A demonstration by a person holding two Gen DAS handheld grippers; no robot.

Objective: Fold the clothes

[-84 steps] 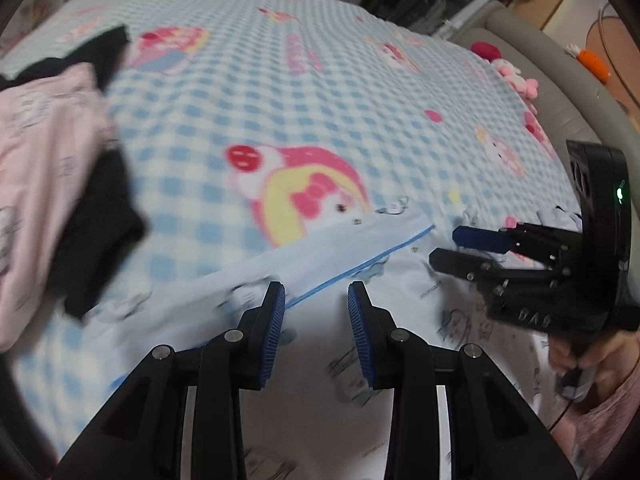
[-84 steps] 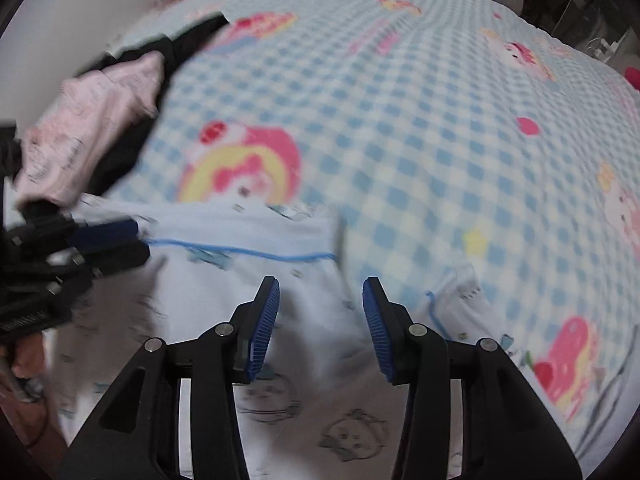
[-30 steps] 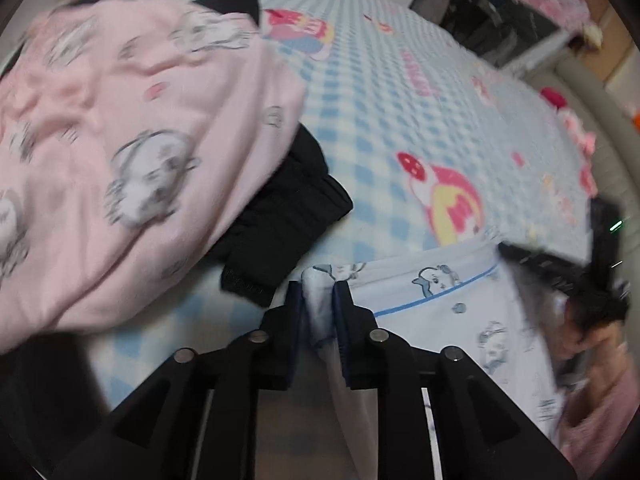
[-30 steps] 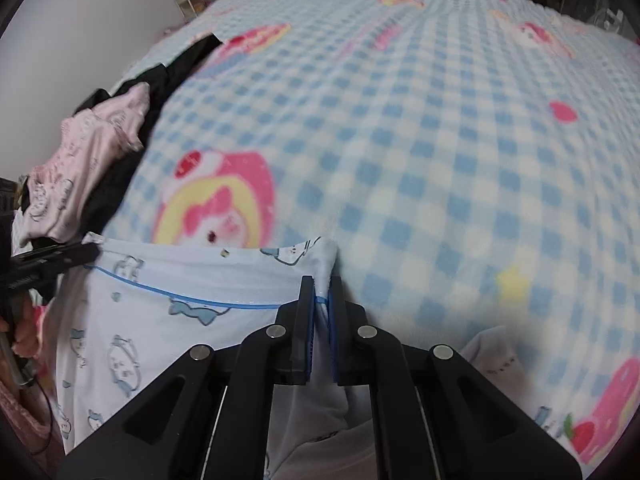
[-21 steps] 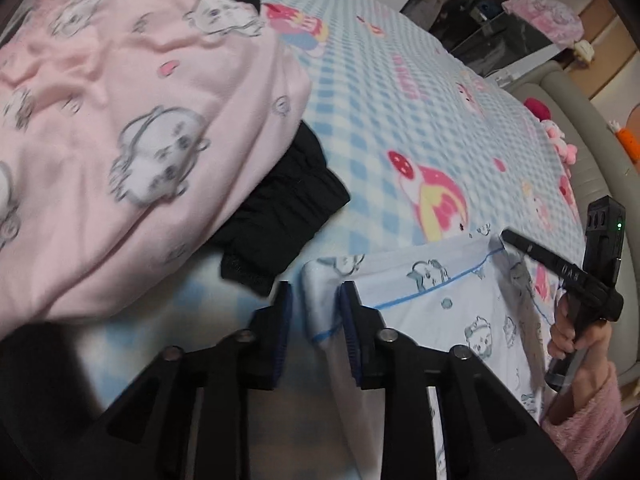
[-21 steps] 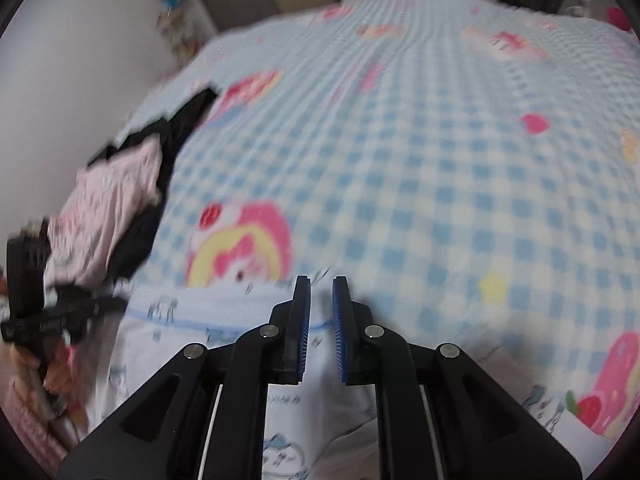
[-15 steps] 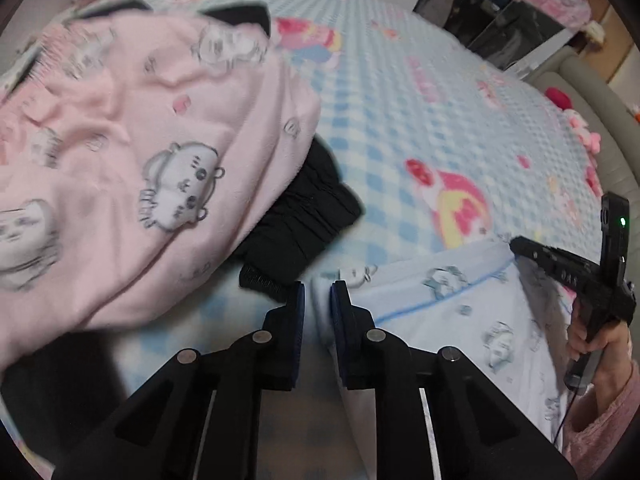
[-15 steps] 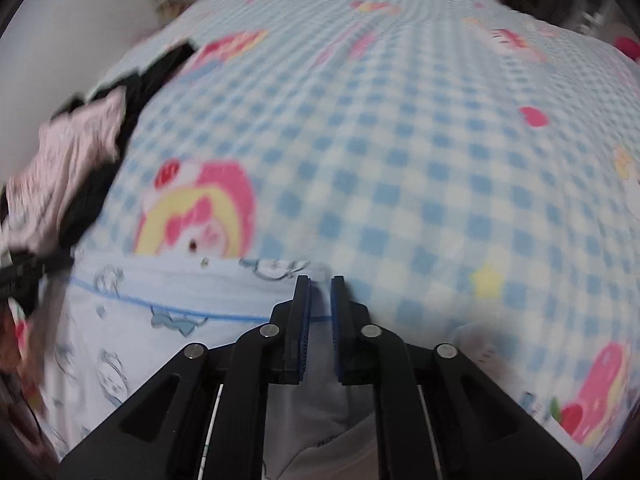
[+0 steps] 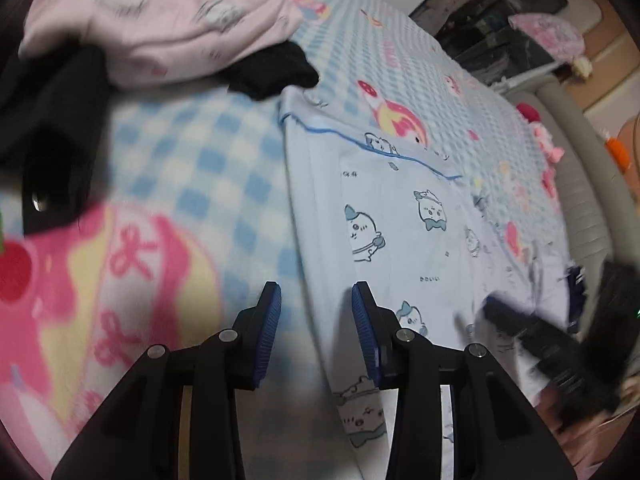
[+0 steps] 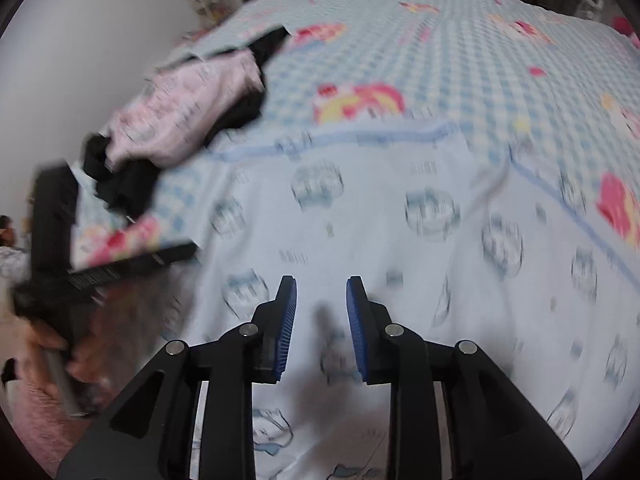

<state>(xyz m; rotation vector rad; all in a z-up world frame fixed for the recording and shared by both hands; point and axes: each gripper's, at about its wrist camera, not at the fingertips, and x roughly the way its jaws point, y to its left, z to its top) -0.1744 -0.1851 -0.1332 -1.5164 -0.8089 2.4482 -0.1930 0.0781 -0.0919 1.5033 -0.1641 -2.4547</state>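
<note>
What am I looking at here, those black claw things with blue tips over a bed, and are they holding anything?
These are two handheld grippers, one in each of a person's hands, each with a fisheye camera looking along its fingers. One picture is from the left gripper, the other from the right gripper. Both have just been opening and hold nothing. Below lies a pale blue garment with cartoon prints, spread on a blue checked blanket. Beside it sits a pile with a pink garment and black clothes.

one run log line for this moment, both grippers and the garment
left gripper: open, empty | right gripper: open, empty | light blue garment: released, flat on bed
</note>
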